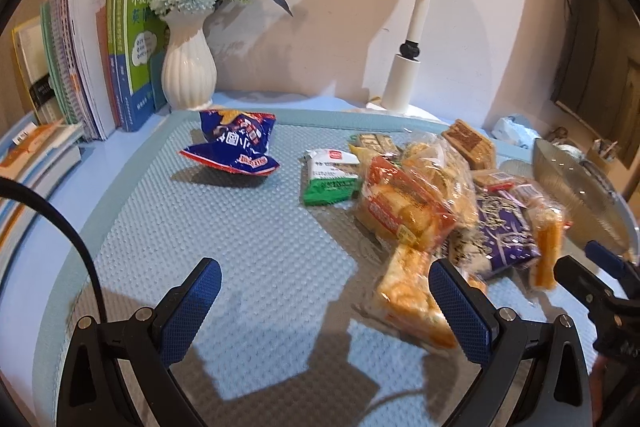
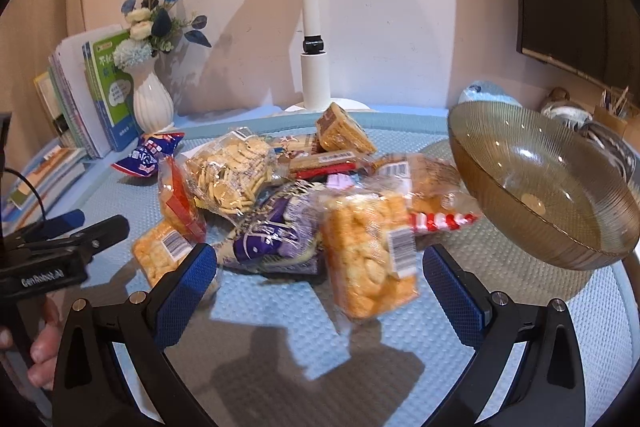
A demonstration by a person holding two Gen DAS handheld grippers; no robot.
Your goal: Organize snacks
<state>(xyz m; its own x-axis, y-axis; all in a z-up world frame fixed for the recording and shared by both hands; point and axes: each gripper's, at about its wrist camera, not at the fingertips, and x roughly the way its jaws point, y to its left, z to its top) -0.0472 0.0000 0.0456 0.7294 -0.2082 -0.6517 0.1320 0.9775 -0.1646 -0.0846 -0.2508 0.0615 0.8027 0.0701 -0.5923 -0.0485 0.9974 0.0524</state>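
Your left gripper point(image 1: 324, 311) is spread wide with nothing between its 2 blue pads, hovering over the bare blue dotted mat point(image 1: 248, 247). Its right finger sits just in front of an orange puffed-snack pack point(image 1: 408, 301) at the near edge of the pile. Your right gripper point(image 2: 320, 297) is likewise spread and holds nothing — between its fingers, a little beyond the tips, lies a clear pack of orange puffed squares point(image 2: 370, 259) with a barcode label, though the fisheye makes it hard to say whether the pads are level with it or above it.

Out from there, the snack pile point(image 2: 288, 195) covers the middle of the mat: a purple wrapper point(image 2: 268, 239), a bag of pale crackers point(image 2: 232, 175), a red-and-white striped pack point(image 2: 440, 221), and a brown wafer pack point(image 2: 344, 133) at the back. Apart from the pile on its left lie a green-and-white packet point(image 1: 330, 177) and, further left, a blue chip bag point(image 1: 236, 143).

A ribbed glass bowl point(image 2: 560, 227) sits tilted at the right of the pile, empty. Against the wall stand a white vase point(image 1: 188, 67) of blue and white flowers, a row of books point(image 1: 100, 55) and a white lamp post point(image 1: 404, 79).
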